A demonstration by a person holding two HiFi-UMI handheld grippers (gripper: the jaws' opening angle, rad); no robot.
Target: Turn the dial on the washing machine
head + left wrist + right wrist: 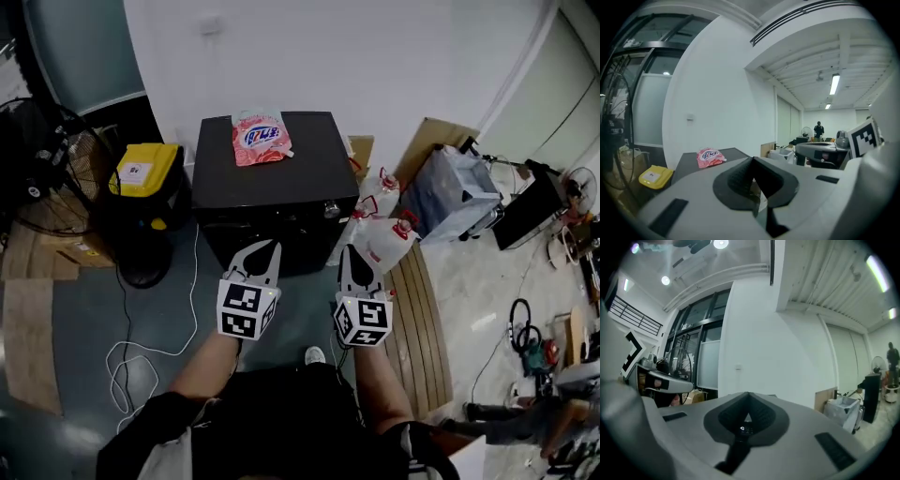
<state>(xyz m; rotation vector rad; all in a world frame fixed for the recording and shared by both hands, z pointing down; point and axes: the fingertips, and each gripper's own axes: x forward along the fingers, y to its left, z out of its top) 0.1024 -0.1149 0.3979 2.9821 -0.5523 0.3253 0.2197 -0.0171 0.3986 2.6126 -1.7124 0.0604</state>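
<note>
The black washing machine (272,187) stands against the white wall, with a pink detergent bag (260,138) lying on its lid. Its silver dial (331,210) sits at the right end of the front panel. My left gripper (271,247) hovers in front of the machine's lower front, jaws shut and empty. My right gripper (348,251) is beside it, just below and slightly right of the dial, also shut on nothing. In the left gripper view the jaws (752,160) meet over the machine's top (689,164) and the bag (710,157). The right gripper's jaws (748,394) are pressed together.
A black box with a yellow lid (145,173) and a floor fan (47,178) stand to the left of the machine. White detergent jugs (382,236) and a wooden pallet (422,309) are to the right. A white cable (131,349) loops on the floor.
</note>
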